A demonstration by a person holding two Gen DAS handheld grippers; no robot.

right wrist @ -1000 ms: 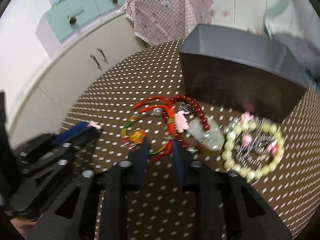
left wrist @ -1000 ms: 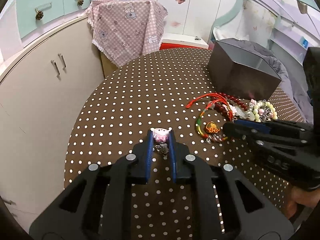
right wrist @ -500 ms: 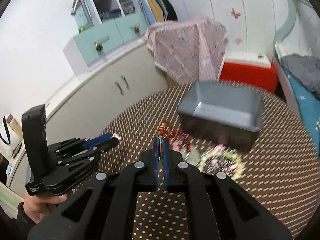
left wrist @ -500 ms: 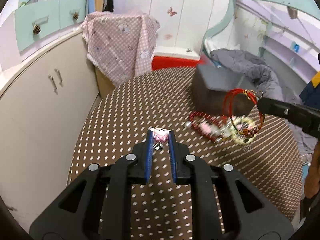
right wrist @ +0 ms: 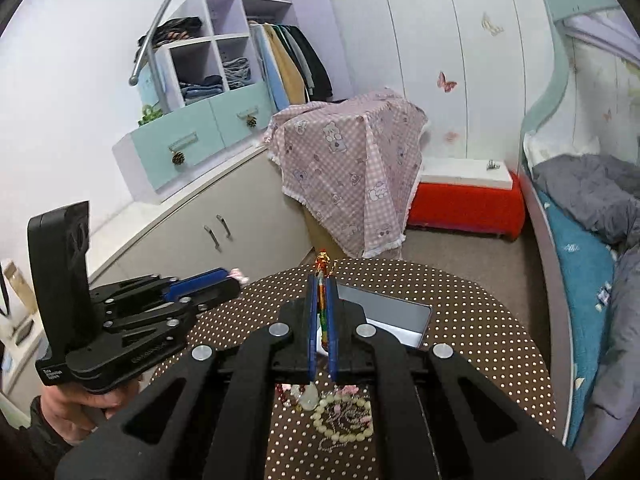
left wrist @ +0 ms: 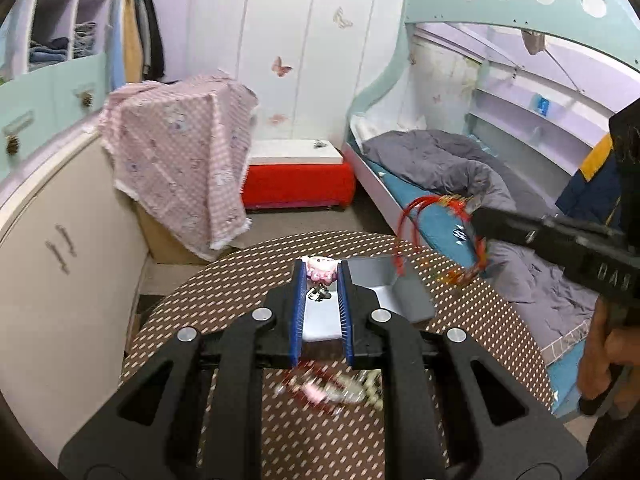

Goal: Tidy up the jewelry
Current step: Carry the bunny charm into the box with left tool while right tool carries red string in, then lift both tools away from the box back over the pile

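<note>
My left gripper (left wrist: 319, 276) is shut on a small pink charm (left wrist: 320, 270) with a metal bit dangling below it, held high over the grey box (left wrist: 384, 284). My right gripper (right wrist: 321, 280) is shut on a red and multicoloured cord bracelet (right wrist: 322, 280); in the left wrist view its red loops (left wrist: 416, 220) hang from the fingertips at the right. On the polka-dot table (right wrist: 460, 320) stay a pale bead bracelet (right wrist: 344, 420), a dark red bead strand and a jade-like pendant (right wrist: 309, 396), near the box (right wrist: 396, 320).
The round table's edge (left wrist: 180, 292) drops to the floor beside cream cabinets (left wrist: 60, 264). A pink checked cloth (right wrist: 352, 168) covers a stand behind, next to a red box (right wrist: 464, 204). A bed with grey bedding (left wrist: 460, 168) lies to the right. A person's hand (left wrist: 604, 344) holds the right gripper.
Both grippers have risen well above the table. The right gripper closed on the cord bracelet and lifted it off the pile; the left carried the pink charm up over the box.
</note>
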